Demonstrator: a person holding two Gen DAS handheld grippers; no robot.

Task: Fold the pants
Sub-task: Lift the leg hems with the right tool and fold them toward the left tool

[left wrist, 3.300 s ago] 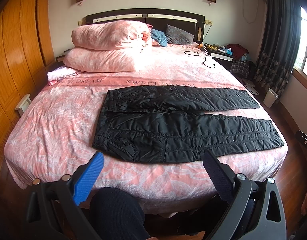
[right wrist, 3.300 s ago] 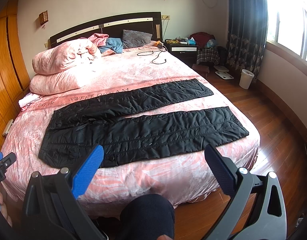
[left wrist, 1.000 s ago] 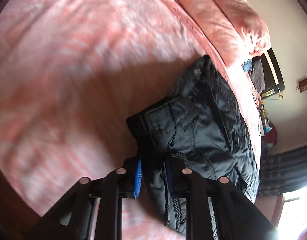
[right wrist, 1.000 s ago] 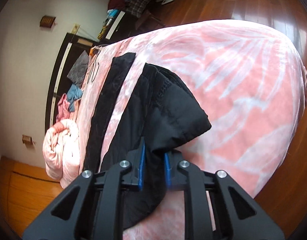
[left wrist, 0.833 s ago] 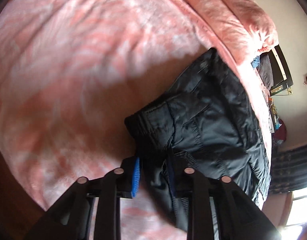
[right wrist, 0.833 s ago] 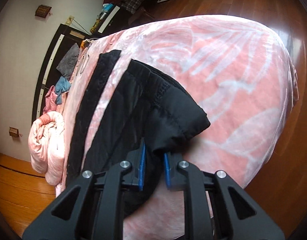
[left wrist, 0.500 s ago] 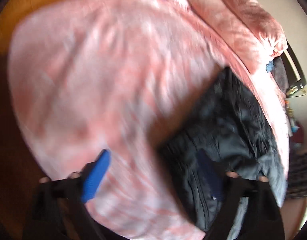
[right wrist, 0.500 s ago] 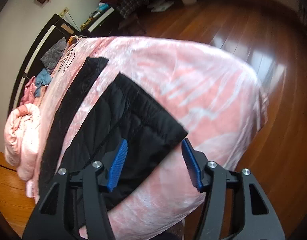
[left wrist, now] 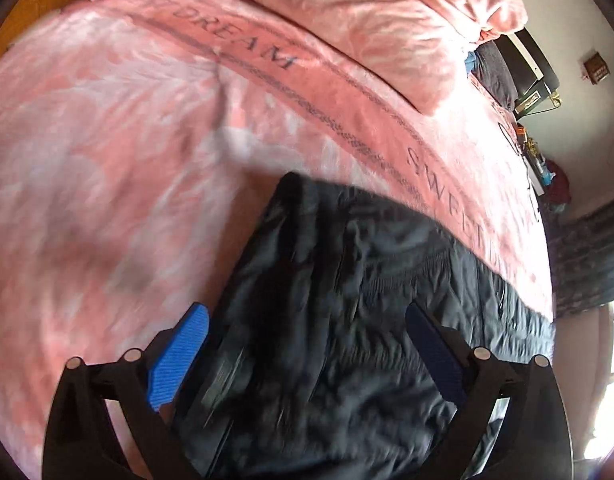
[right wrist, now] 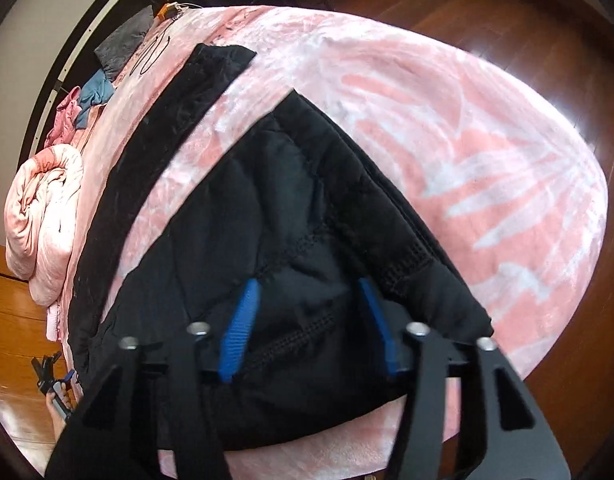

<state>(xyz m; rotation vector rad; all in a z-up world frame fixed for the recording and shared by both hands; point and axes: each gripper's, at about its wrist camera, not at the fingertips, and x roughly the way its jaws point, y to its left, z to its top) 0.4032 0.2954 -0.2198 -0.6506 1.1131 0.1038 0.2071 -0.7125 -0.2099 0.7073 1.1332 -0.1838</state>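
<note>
Black padded pants lie flat on the pink bed. In the left wrist view their waist end (left wrist: 347,300) fills the lower middle. My left gripper (left wrist: 303,348) is open and hovers just over the waist, its blue pads either side of the cloth. In the right wrist view the near leg's hem (right wrist: 307,216) lies below my right gripper (right wrist: 309,300), which is open with its jaws spread over the cloth. The far leg (right wrist: 175,108) stretches away toward the headboard. My left gripper also shows in the right wrist view (right wrist: 51,376) at the far lower left.
A pink blanket (left wrist: 107,160) with "SWEET DREAM" lettering covers the bed. Rolled pink bedding (right wrist: 43,208) and pillows (left wrist: 347,12) lie at the head end. The bed's foot edge drops to a wooden floor (right wrist: 547,20). A black cable (right wrist: 151,52) lies near the headboard.
Both grippers let go of the pants about half a second ago and opened. The lifted waist and hem have dropped flat. Both grippers have since moved closer over the cloth.
</note>
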